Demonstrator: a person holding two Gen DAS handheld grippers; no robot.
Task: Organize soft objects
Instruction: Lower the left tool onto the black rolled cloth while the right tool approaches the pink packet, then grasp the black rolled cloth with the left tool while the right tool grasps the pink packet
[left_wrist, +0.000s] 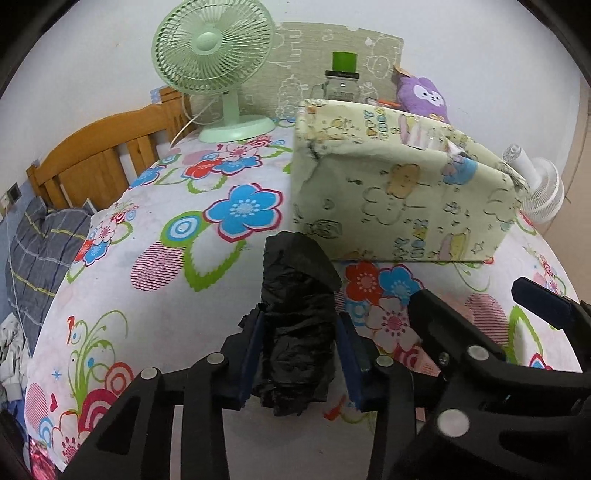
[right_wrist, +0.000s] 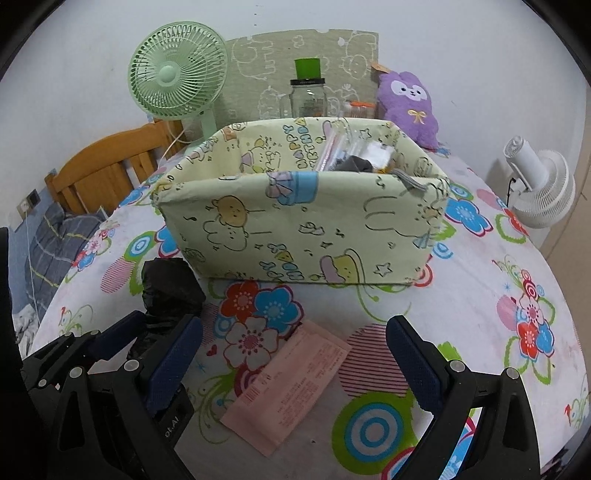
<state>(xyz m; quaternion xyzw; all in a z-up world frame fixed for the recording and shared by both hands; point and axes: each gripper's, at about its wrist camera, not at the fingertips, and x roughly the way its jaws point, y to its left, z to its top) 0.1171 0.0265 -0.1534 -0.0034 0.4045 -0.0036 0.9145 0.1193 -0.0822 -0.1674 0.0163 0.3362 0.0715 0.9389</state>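
Note:
A crumpled black plastic bag bundle (left_wrist: 295, 325) lies on the flowered tablecloth (left_wrist: 184, 295) in front of a pale green cartoon-print fabric box (left_wrist: 399, 199). My left gripper (left_wrist: 301, 356) has its blue pads against both sides of the bundle, shut on it. In the right wrist view the same bundle (right_wrist: 168, 288) shows at lower left, below the box (right_wrist: 295, 229), which holds several small items (right_wrist: 354, 155). My right gripper (right_wrist: 295, 363) stands wide open above a flat pink packet (right_wrist: 288, 384) and touches nothing.
Behind the box stand a green desk fan (right_wrist: 173, 74), a glass jar with a green lid (right_wrist: 308, 92) and a purple plush toy (right_wrist: 406, 103). A white fan (right_wrist: 539, 188) sits off the table's right edge. A wooden headboard (left_wrist: 96, 158) and bedding lie left.

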